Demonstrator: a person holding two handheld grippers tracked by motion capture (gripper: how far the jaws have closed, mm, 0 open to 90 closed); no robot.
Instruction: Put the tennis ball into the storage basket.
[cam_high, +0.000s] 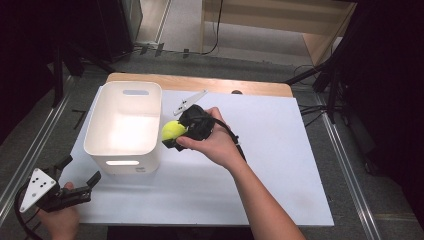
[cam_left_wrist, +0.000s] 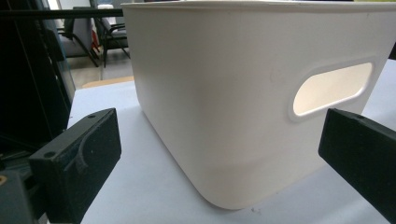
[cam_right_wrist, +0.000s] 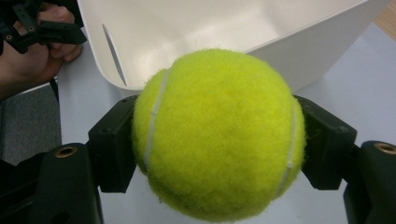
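**Ball clamped at the bin's right wall**

Here, high view: the right gripper (cam_high: 175, 136) sits over the white table (cam_high: 280, 165), just beside the right wall of the white bin (cam_high: 123, 126), near its rim. Its jaws are closed on a yellow-green tennis ball (cam_high: 173, 130), which is lifted off the table surface and sits close against the bin's outer wall; whether it touches the wall I cannot tell. The left gripper (cam_high: 80, 187) hovers at the near-left corner of the table, near the bin's near wall, jaws spread wide with nothing between them. A small grey plate (cam_high: 189, 102) lies flat on the table, far of the right hand.

Left gripper view: both black jaws stand well apart and empty. The bin (cam_left_wrist: 224, 102) stands beyond them, upright, its slot handle (cam_left_wrist: 332, 88) facing the camera on the right.

Right gripper view: the tennis ball (cam_right_wrist: 219, 135) is pinched between the two pads, one on each side. The bin's open top (cam_right_wrist: 224, 28) lies beyond it. The left gripper (cam_right_wrist: 32, 25) shows at the far left, held in a hand.
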